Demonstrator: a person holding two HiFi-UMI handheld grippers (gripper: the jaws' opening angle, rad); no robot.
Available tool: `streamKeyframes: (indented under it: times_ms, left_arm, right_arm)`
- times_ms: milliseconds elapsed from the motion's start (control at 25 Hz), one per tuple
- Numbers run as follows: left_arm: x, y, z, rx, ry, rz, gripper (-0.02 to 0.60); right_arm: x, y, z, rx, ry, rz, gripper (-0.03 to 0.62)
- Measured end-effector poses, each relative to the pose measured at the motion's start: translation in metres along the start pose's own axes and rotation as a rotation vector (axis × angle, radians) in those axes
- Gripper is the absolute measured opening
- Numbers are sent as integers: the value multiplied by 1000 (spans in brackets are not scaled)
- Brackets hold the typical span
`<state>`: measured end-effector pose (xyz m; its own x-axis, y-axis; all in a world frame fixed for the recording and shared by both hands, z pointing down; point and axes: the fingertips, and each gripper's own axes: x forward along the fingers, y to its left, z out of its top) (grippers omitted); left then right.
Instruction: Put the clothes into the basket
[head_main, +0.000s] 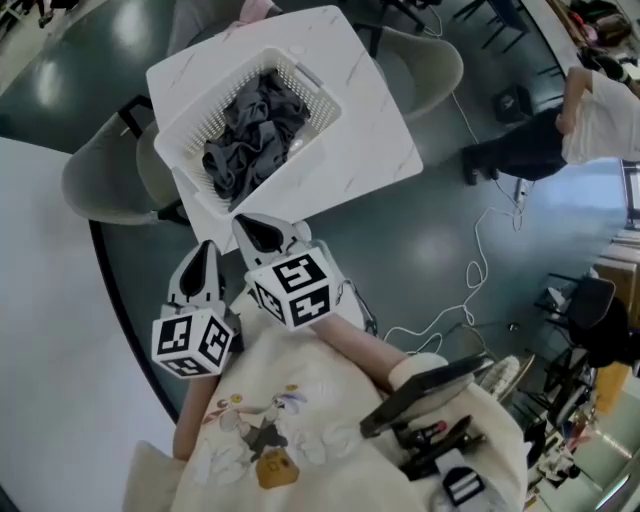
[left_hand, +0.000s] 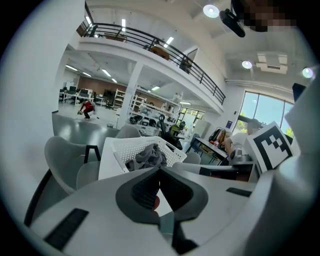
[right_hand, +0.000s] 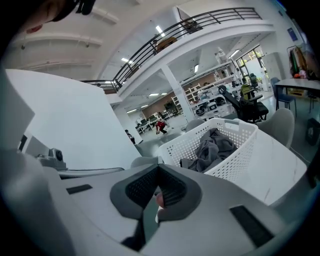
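The left gripper (head_main: 206, 250) was clenched on nothing: in the left gripper view its pads met with no cloth between them (left_hand: 160, 172). It sat close to the person's body, well apart from the table (head_main: 375, 140). Just beside it, the right gripper (head_main: 262, 232) was likewise closed and empty, as the right gripper view showed (right_hand: 159, 170). It pointed toward the table's near corner without touching it.

The clothes (head_main: 255, 130), a grey heap, lay inside the basket (head_main: 312, 90), which stood on the table. No garment showed on the tabletop or the floor, so the loading looked finished, and the step in hand was judged to be a check and a clean retreat. Doing it well would mean keeping both grippers shut and clear of the basket's rim so nothing snags. It would also mean checking that no fold hangs over the low near corner, where the heap sat closest to the wall.

No writing could be read. The left cube (head_main: 195, 343) and right cube (head_main: 300, 288) bore only black-and-white square markers. The shirt (head_main: 270, 440) carried a cartoon print without legible words, and the basket showed no brand.
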<state>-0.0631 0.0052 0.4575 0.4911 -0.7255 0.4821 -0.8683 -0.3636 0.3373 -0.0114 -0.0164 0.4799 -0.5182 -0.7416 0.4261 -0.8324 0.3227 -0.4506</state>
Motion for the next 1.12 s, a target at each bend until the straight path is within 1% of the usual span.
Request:
streamKeyframes:
  times_ms: [320, 560, 680, 760, 920, 1120]
  left_arm:
    - [-36, -8, -36, 9, 24, -63, 11]
    - [-59, -1, -51, -6, 17, -54, 11]
    - [-66, -3, -58, 1, 27, -60, 11]
    - [-71, -6, -59, 19, 18, -58, 11]
    - [-80, -12, -47, 48, -33, -49, 11]
    - [-74, -14, -40, 39, -51, -59, 11]
  right_arm:
    - [-35, 28, -51, 11, 11, -39, 8]
    - [-50, 35, -60, 2, -30, -65, 8]
    - [-56, 39, -69, -2, -34, -70, 8]
    - [-61, 42, -71, -7, -44, -61, 8]
    - [-73, 42, -65, -7, -79, -59, 8]
    - [-80, 38, -57, -28, -114, -64, 8]
